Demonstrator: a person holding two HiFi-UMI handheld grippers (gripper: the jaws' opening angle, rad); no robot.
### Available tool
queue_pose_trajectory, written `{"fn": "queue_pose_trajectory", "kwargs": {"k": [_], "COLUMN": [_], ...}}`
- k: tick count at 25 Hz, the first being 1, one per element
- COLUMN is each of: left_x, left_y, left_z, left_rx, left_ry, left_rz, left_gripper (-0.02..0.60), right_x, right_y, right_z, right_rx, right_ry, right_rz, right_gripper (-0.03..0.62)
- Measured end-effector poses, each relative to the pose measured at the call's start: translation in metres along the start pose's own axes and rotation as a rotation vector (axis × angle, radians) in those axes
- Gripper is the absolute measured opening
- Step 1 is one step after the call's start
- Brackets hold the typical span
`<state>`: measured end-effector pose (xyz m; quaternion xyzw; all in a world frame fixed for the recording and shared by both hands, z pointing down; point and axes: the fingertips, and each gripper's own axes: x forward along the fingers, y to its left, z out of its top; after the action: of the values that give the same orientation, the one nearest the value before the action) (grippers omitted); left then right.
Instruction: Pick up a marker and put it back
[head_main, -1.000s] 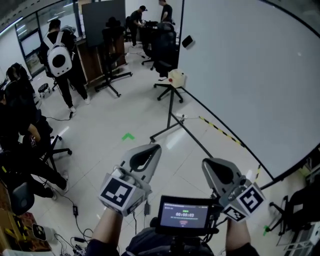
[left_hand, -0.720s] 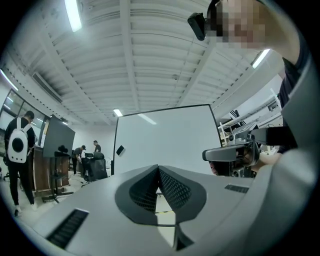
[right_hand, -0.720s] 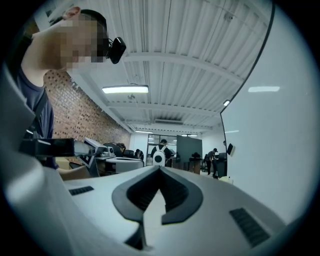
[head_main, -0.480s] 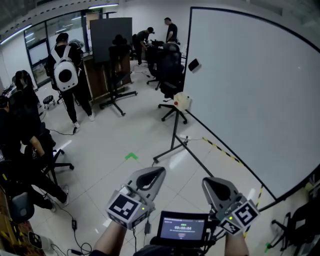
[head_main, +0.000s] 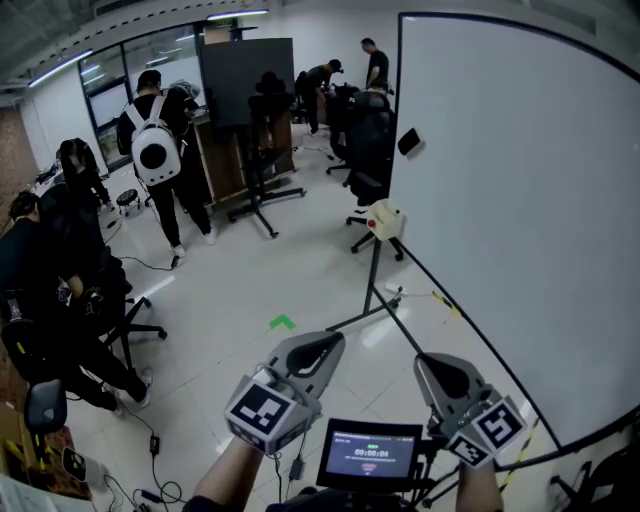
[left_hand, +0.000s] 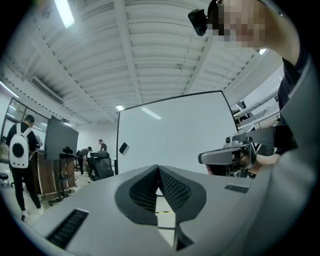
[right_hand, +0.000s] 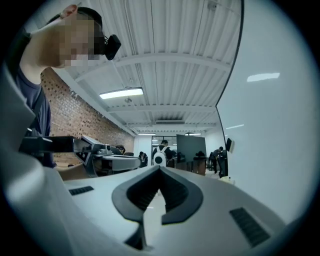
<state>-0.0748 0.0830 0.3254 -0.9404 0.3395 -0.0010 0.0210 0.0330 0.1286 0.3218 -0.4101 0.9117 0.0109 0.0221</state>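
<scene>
Both forearms reach forward from the near edge, each hand holding its tongs level, side by side. The left tongs (head_main: 330, 342) and right tongs (head_main: 430, 362) are closed tip to tip, gripping nothing. The whiteboard (head_main: 520, 200) stands on the right; the marker cannot be made out.

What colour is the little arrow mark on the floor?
The floor mark is green. It shows best in the head view.
</scene>
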Motion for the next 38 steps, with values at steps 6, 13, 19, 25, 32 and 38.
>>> {"fn": "queue_pose_trajectory", "kwargs": {"k": [6,13,19,25,32,38], "left_x": [0.046,0.085,0.116,0.143,0.18,0.201], "left_y": [0.008,0.013,0.039,0.088,0.173,0.241], "left_z": [0.003,0.012,0.007,-0.002,-0.012,-0.013], "left_rx": [0.019,0.033,0.042,0.052,0.035,0.037], "left_ry": [0.022,0.028,0.025,-0.002,-0.003,-0.014], "left_rz": [0.054,0.106,0.108,0.084,0.051,0.018], "left_gripper": [-0.003,-0.003,-0.003,-0.003,-0.003,-0.003], "right_x": [0.009,0.019,0.044,0.085,0.169,0.235], "right_y": [-0.054,-0.099,-0.13,-0.153,-0.186,-0.211], "right_z": [-0.004,-0.006,-0.008,-0.02,-0.025,-0.024], "right_rx": [0.008,0.042,0.032,0.023,0.009,-0.02], "right_ry": [0.007,0.004,-0.009,0.024,0.025,0.013], "right_rz": [0.058,0.119,0.126,0.114,0.077,0.016], "right_gripper": [0.009,0.009,0.009,0.009,0.009,0.01]}}
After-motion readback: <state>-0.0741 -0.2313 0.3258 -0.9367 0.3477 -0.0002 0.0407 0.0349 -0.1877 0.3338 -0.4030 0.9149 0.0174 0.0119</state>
